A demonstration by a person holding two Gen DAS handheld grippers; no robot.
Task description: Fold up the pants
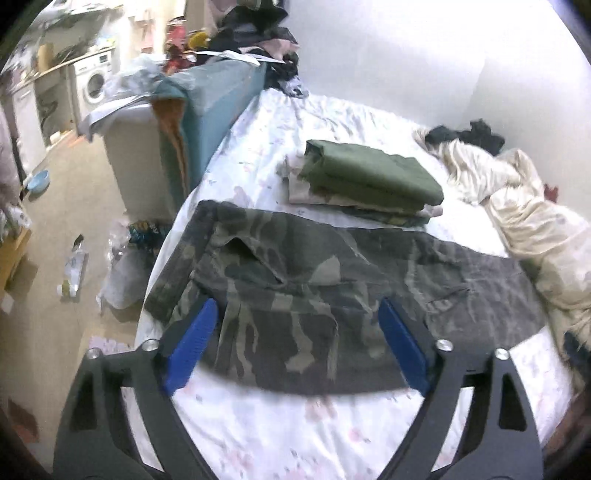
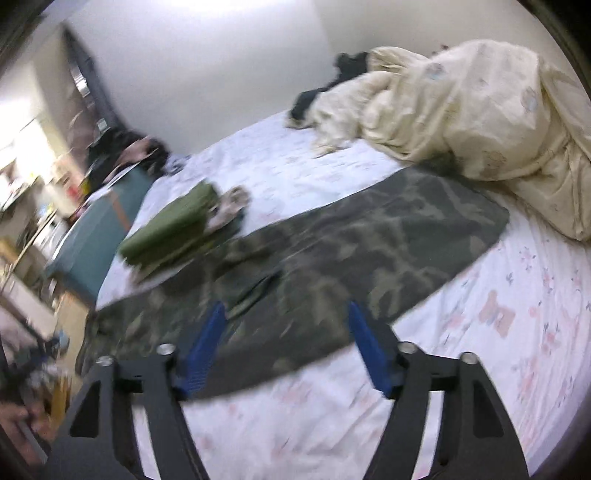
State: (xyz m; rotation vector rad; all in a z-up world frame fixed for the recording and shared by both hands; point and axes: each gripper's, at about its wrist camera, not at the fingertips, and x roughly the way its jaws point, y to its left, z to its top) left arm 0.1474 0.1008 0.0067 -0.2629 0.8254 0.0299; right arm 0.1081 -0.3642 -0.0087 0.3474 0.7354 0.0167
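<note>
Lying flat across a bed sheet with a pale floral print: camouflage pants, spread as one long band, waist end toward 9 o'clock in the left wrist view, leg end reaching toward 3 o'clock and up against a cream duvet. Seen also from the right wrist, same camouflage pants running from 8 o'clock up to 2 o'clock, far end just beside the cream duvet.

Hanging above the near edge of the pants, left gripper, blue pads spread wide, nothing pinched between them, cloth visible below the gap and not touched by either pad. Likewise the right gripper, blue pads parted wide, gap bare, pants lying loose beneath; picture blurred here.

Resting on the sheet just past the pants, toward 12 o'clock in the left wrist view: a folded stack with an olive-green garment on top and paler cloth under it. Same folded stack at 10 o'clock in the right wrist view, near corner touching or overlapping the pants' far edge; cannot tell which.

Standing along the bed at 10 o'clock, a teal headboard heaped with dark clothes. Farther off at 10 o'clock, a white washing machine. Down on the floor at 9 o'clock, a light blue basin.
</note>
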